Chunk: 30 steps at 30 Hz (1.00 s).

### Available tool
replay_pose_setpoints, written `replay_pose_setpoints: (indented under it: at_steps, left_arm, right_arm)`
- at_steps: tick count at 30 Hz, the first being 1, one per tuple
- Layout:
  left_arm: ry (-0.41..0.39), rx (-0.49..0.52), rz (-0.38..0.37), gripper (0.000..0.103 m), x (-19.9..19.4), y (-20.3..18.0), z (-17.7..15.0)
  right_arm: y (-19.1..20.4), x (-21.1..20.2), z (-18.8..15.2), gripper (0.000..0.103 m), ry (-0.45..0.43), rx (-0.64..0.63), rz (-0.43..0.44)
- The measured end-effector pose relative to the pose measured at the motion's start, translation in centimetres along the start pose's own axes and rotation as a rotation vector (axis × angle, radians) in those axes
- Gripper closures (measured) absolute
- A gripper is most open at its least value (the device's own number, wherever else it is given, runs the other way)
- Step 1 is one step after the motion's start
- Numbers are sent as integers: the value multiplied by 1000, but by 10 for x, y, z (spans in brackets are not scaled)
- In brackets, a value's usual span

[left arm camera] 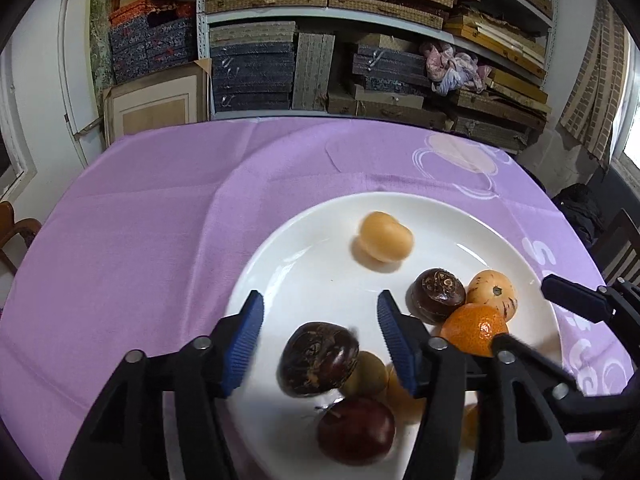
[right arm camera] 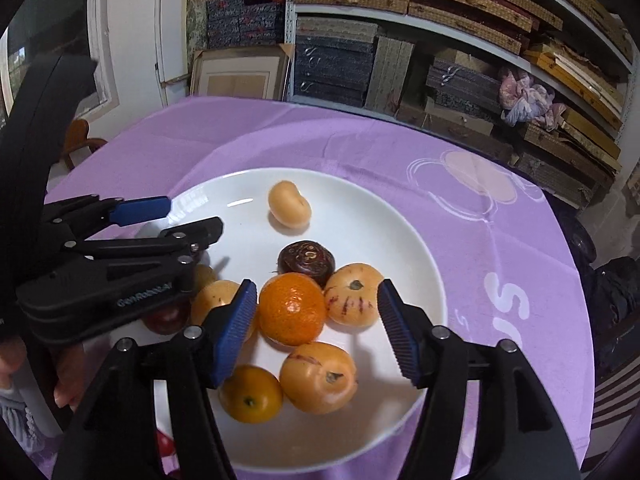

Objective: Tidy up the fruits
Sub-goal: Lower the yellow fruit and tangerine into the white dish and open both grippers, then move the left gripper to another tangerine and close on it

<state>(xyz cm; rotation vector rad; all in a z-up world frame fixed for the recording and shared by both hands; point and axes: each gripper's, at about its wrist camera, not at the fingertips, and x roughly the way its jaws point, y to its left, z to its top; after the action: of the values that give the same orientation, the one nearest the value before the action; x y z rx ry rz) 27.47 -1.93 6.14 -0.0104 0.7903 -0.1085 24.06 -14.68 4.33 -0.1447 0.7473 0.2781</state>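
Observation:
A white plate (left arm camera: 304, 264) on the purple tablecloth holds several fruits. My left gripper (left arm camera: 320, 320) stands open over its near side. A blurred dark brown fruit (left arm camera: 318, 358) lies between the blue pads without touching them, above a dark red plum (left arm camera: 356, 430). My right gripper (right arm camera: 318, 320) is open too. An orange tangerine (right arm camera: 292, 308) sits just inside its left pad and a striped yellow fruit (right arm camera: 352, 294) nearer its right pad. Neither is squeezed. A pale yellow fruit (right arm camera: 289, 204) lies alone at the far side of the plate (right arm camera: 380, 220). The left gripper (right arm camera: 192, 216) shows at the left.
Another dark brown fruit (right arm camera: 306, 262), a second striped fruit (right arm camera: 318, 376) and a small yellow-orange fruit (right arm camera: 250, 394) crowd the near half. Shelves of stacked boxes (left arm camera: 256, 76) stand behind the table. A wooden chair (left arm camera: 16, 232) is at the left, and a hand (right arm camera: 68, 380) at the lower left.

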Motion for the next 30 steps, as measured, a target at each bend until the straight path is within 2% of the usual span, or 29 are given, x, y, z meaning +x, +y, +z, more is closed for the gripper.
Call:
replay_pose_setpoints:
  at_steps: [2,5,8,11,13,15,19,24,27,30]
  left_arm:
    - [-35,-7,0,39,-27,9,-2]
    - [-74,-34,-3,27,-74,22,-17]
    - [-74,-19,-5,21,-113,25,-51]
    - [-37,62,-17,21,-137,9,-100]
    - [-27,134,-12,21,-151,-6,-135]
    - [-24,188,-13,21,-162,-21,-163]
    - [-31,275,-22,21,-176,-43,-201]
    - [8,299,-51,20,-163,-55,-213]
    - [46,267,-91,21,-153,-51,-213]
    - [71,221,-99,21,-144,-43,-213]
  right_arm:
    - [-15,-35,-8,35,-64,49,15]
    - [-37,-92,-34,11,-179,160,56]
    - [-54,-126,-70,6,-245,236,78]
    - [-71,-136,-111,4,-284,349,80]
    - [-85,-130,-132,4,-265,437,113]
    - [-100,-116,-140,4,-203,500,144]
    - [-105,-108,-145,4,-181,534,164]
    - [-89,-112,-140,4,-192,462,146]
    - [-82,-111,-138,4,-187,433,135]
    - [-82,-109,-139,4,-180,435,139]
